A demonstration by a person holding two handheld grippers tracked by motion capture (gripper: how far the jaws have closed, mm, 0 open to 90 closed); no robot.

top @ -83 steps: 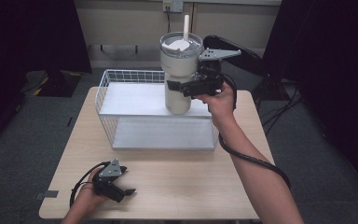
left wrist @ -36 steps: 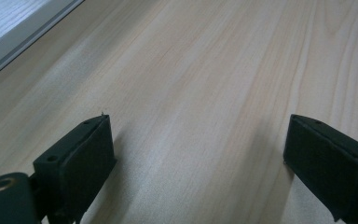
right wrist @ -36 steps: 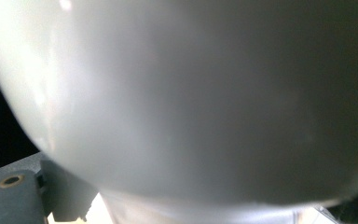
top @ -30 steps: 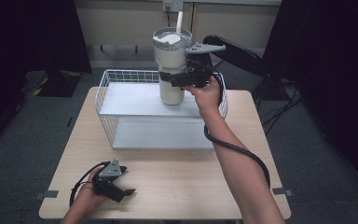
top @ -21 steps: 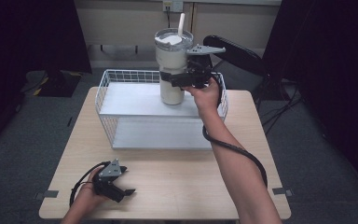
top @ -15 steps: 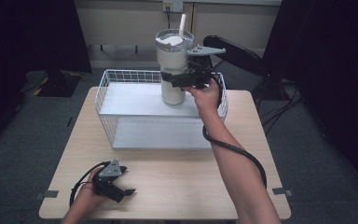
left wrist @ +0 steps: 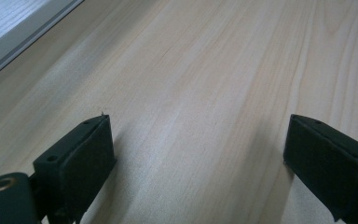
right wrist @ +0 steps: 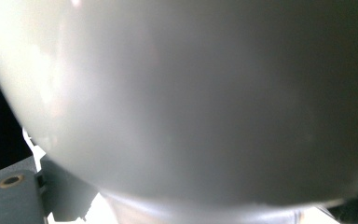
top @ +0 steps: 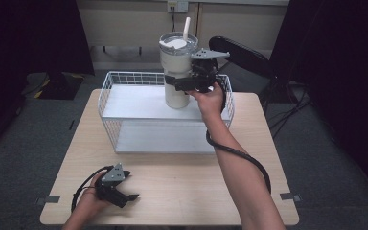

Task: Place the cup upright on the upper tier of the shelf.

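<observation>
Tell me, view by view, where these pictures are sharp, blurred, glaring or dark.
High view: evenly lit, sharp table and wire basket; surroundings fall into darkness. Left gripper view: wood grain crisp, soft shadows beside the open left gripper. Right gripper view: the tumbler sits so close it is a grey blur, with a pale glare patch at upper left.

tumbler: pale grey, white straw | basket: white wire | table: light wood grain
</observation>
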